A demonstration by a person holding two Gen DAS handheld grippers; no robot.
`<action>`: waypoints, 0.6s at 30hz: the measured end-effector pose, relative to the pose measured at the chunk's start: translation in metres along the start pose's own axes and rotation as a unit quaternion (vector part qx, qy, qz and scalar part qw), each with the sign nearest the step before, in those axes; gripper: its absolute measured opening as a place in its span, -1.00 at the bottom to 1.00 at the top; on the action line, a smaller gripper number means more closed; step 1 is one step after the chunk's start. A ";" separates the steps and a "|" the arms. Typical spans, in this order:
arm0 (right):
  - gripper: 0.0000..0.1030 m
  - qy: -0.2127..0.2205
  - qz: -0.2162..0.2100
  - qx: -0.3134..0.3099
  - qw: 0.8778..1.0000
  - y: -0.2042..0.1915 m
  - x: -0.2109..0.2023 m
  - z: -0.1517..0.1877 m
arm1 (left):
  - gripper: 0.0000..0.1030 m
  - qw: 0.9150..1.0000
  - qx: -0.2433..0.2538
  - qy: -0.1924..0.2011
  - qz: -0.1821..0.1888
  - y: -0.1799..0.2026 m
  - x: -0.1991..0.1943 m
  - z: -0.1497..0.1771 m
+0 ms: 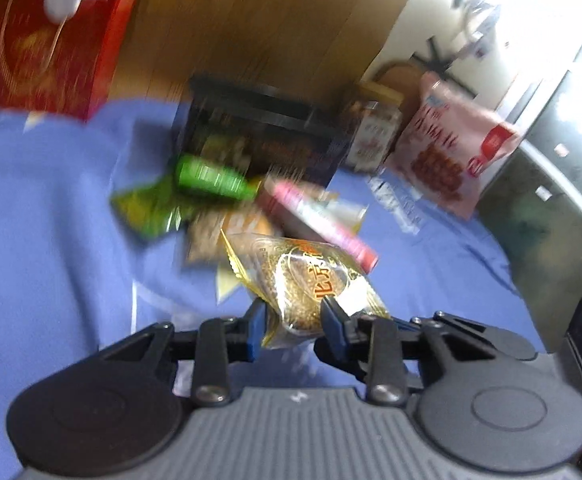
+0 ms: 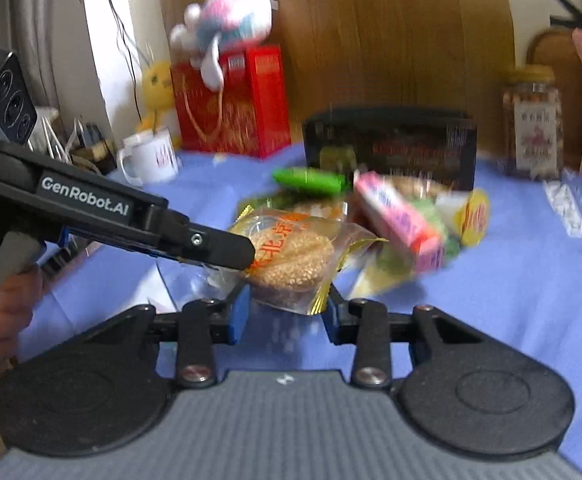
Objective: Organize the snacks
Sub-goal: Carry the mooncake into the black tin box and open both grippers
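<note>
**Sesame cake packet lifted, headed for the black bin**

Left gripper (image 1: 295, 322): fingers closed on the clear, gold-edged sesame cake packet (image 1: 311, 280), pinching its near end. In the right wrist view the left gripper (image 2: 227, 250) comes in from the left with that packet (image 2: 291, 256) in its tip, and the packet looks to be off the blue cloth (image 1: 43, 220) covering the bench.

Right gripper (image 2: 285, 316): fingers wide apart. The packet sits in line with the gap, but I can't tell if either pad touches it. Reads as empty.

Rest of the snacks are in a loose pile just behind: green packet (image 2: 309, 180), pink box (image 2: 399, 220), yellow wrapper (image 2: 473, 216). Black bin (image 2: 391, 148) stands right behind the pile, against the wood panel, and seems to have a few items in it already.

Step, as I judge it: carrying one snack from pile to bin. Both views are motion-blurred.

Next move calls for carrying the packet over the pile, clearing the bin's front wall, then releasing inside. The grip is on slick film, so slipping is a risk.
</note>
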State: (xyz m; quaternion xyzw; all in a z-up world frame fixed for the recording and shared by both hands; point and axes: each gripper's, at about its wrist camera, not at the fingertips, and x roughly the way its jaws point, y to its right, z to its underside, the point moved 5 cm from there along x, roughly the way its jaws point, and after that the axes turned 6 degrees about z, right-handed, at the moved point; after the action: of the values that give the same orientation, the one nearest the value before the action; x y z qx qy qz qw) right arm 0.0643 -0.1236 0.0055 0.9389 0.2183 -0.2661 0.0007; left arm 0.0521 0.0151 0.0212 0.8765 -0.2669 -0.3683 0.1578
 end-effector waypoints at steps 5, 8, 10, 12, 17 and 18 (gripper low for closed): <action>-0.21 0.047 0.002 0.011 0.999 0.030 0.017 -0.063 | -0.42 0.999 0.021 0.047 0.004 0.007 0.017 -0.072; -0.21 0.057 0.012 0.023 0.998 0.058 0.044 -0.098 | -0.41 0.998 0.013 0.061 0.004 -0.001 0.047 -0.117; -0.21 0.057 0.021 0.028 0.998 0.075 0.065 -0.118 | -0.41 0.998 -0.002 0.068 0.000 -0.009 0.067 -0.142; -0.21 0.054 0.028 0.025 0.998 0.088 0.087 -0.132 | -0.41 0.998 -0.014 0.065 -0.005 -0.020 0.086 -0.160; -0.14 0.019 0.034 0.034 0.999 0.105 0.119 -0.133 | -0.35 0.998 -0.036 0.033 -0.034 -0.043 0.120 -0.167; -0.13 0.019 0.034 0.035 0.999 0.107 0.117 -0.132 | -0.27 0.998 -0.033 0.028 -0.037 -0.044 0.119 -0.168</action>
State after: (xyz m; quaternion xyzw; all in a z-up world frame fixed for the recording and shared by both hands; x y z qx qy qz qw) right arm 0.2639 -0.1573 0.0481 0.9501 0.1765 -0.2557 -0.0268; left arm 0.2600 -0.0055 0.0471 0.8902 -0.2174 -0.3574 0.1804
